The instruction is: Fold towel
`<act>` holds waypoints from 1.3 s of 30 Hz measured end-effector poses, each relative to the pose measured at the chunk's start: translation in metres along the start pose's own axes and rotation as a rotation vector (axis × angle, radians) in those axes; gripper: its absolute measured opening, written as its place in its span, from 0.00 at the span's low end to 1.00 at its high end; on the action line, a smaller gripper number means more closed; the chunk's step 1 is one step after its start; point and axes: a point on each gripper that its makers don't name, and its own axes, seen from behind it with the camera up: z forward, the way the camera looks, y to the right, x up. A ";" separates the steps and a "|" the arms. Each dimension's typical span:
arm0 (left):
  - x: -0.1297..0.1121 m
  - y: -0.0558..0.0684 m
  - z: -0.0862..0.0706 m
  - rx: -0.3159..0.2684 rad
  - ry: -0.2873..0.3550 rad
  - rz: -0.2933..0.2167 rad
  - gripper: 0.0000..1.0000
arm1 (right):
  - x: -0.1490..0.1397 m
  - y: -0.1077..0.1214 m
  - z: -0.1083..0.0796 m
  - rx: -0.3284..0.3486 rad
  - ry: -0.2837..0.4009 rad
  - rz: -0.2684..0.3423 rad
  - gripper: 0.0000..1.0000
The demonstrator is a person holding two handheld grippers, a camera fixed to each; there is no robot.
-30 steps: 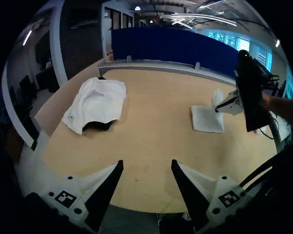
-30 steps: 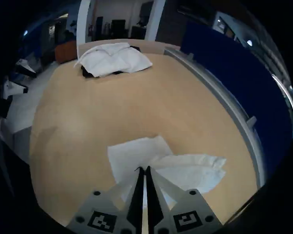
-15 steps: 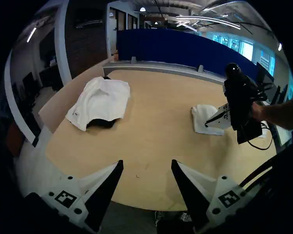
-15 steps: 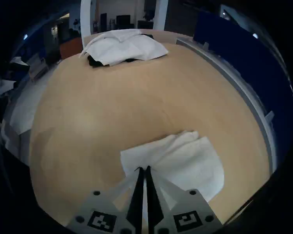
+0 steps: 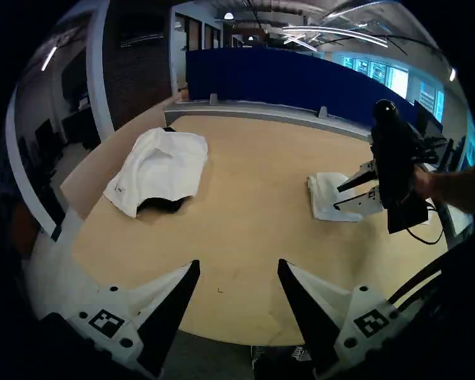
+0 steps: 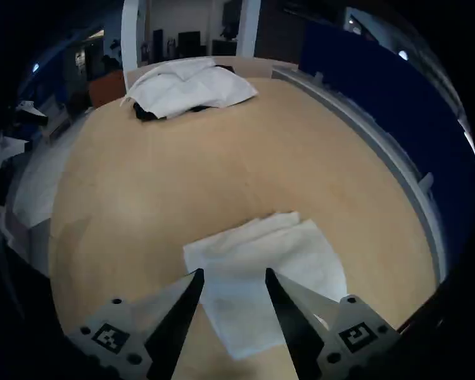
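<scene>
Well, my left tongs (image 5: 237, 261) and right tongs (image 6: 233, 272) gape empty; one folded towel (image 6: 269, 259), one white heap (image 5: 161, 168).

right gripper (image 6: 233, 273) now open, towel (image 6: 282, 253) released

No text can be read; the left claw (image 5: 238, 261) and right claw (image 6: 234, 271) bear only patterned square markers (image 5: 106, 322).

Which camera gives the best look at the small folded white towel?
The right gripper view: the folded towel lies close, flat on the table, directly ahead of the open right gripper. The left gripper view shows it far off, partly hidden behind that gripper.
</scene>
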 end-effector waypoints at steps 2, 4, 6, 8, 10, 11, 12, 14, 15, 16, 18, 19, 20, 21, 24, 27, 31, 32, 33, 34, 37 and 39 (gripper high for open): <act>0.002 0.001 0.000 -0.004 0.003 -0.003 0.91 | -0.002 0.003 -0.003 -0.006 0.000 0.002 0.75; 0.004 0.003 0.001 -0.007 0.005 -0.002 0.91 | -0.004 0.004 -0.005 -0.005 0.000 0.011 0.75; 0.005 0.005 0.001 -0.009 0.007 0.000 0.91 | -0.006 0.004 -0.007 -0.006 0.000 0.019 0.75; 0.007 0.006 0.002 -0.010 0.007 0.005 0.91 | -0.009 0.005 -0.009 -0.010 0.001 0.029 0.75; 0.007 0.007 0.003 -0.012 0.007 0.011 0.91 | -0.015 0.005 -0.012 -0.013 -0.002 0.040 0.75; 0.008 0.008 0.004 -0.013 0.007 0.014 0.91 | -0.017 0.004 -0.014 -0.015 -0.004 0.045 0.75; 0.008 0.009 0.004 -0.015 0.007 0.017 0.91 | -0.021 0.004 -0.015 -0.017 -0.007 0.050 0.75; 0.008 0.010 0.005 -0.018 0.006 0.021 0.91 | -0.030 0.003 -0.020 -0.023 -0.013 0.060 0.75; 0.008 0.011 0.006 -0.019 0.006 0.022 0.91 | -0.035 0.002 -0.022 -0.025 -0.016 0.066 0.75; 0.008 0.012 0.007 -0.021 0.005 0.024 0.91 | -0.040 0.001 -0.025 -0.028 -0.020 0.072 0.75; 0.008 0.013 0.008 -0.025 0.005 0.026 0.91 | -0.049 0.000 -0.029 -0.034 -0.028 0.084 0.75; 0.008 0.014 0.008 -0.027 0.005 0.027 0.91 | -0.055 -0.001 -0.031 -0.037 -0.033 0.092 0.75; 0.008 0.015 0.009 -0.029 0.004 0.028 0.91 | -0.059 -0.001 -0.033 -0.041 -0.037 0.098 0.75; 0.008 0.015 0.009 -0.030 0.004 0.029 0.91 | -0.063 -0.002 -0.034 -0.042 -0.040 0.105 0.75; 0.009 0.018 0.010 -0.035 0.004 0.034 0.91 | -0.073 -0.002 -0.037 -0.047 -0.049 0.126 0.75; 0.009 0.020 0.011 -0.039 0.004 0.039 0.91 | -0.079 -0.003 -0.038 -0.050 -0.056 0.142 0.75; 0.009 0.022 0.011 -0.042 0.004 0.041 0.91 | -0.086 -0.004 -0.038 -0.051 -0.067 0.151 0.70; 0.009 0.022 0.011 -0.042 0.004 0.040 0.91 | -0.088 -0.004 -0.038 -0.050 -0.070 0.152 0.67; 0.009 0.022 0.011 -0.042 0.003 0.040 0.91 | -0.089 -0.004 -0.037 -0.049 -0.071 0.154 0.65; 0.008 0.022 0.011 -0.042 0.003 0.039 0.91 | -0.090 -0.005 -0.037 -0.049 -0.073 0.155 0.62; 0.006 0.022 0.011 -0.041 0.002 0.037 0.91 | -0.092 -0.005 -0.035 -0.051 -0.076 0.161 0.56; 0.005 0.022 0.011 -0.040 0.001 0.036 0.91 | -0.093 -0.005 -0.034 -0.052 -0.077 0.166 0.52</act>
